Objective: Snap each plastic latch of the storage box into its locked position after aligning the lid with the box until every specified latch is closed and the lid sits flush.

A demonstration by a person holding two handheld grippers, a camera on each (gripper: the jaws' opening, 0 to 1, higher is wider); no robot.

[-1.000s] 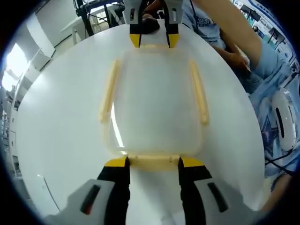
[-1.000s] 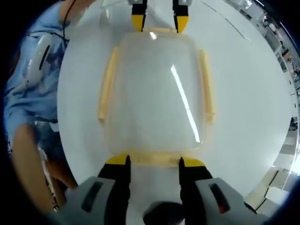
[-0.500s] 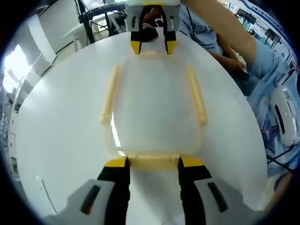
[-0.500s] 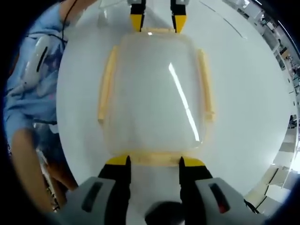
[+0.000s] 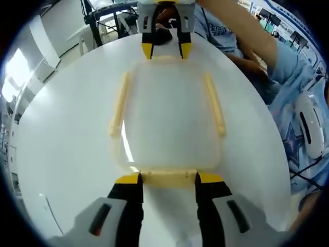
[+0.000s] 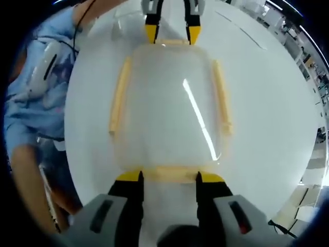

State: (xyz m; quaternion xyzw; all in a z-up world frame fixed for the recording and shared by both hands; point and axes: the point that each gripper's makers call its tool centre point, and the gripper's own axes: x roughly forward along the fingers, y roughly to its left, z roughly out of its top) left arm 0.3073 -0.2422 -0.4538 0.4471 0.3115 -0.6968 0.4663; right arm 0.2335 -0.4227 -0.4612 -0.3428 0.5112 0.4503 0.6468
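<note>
Clear storage box (image 5: 169, 116) with pale yellow latches, mid-tabletop (image 5: 67, 154), spanning between left gripper (image 5: 168, 178) and right gripper (image 6: 168, 176). Both sets of fingers apart, tips flanking opposite end latches.

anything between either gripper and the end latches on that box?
Nothing visible. The left gripper sits right at the near end latch of the storage box, jaws open on either side of it. The right gripper is at the opposite end latch the same way. The white table around the box is bare.
</note>
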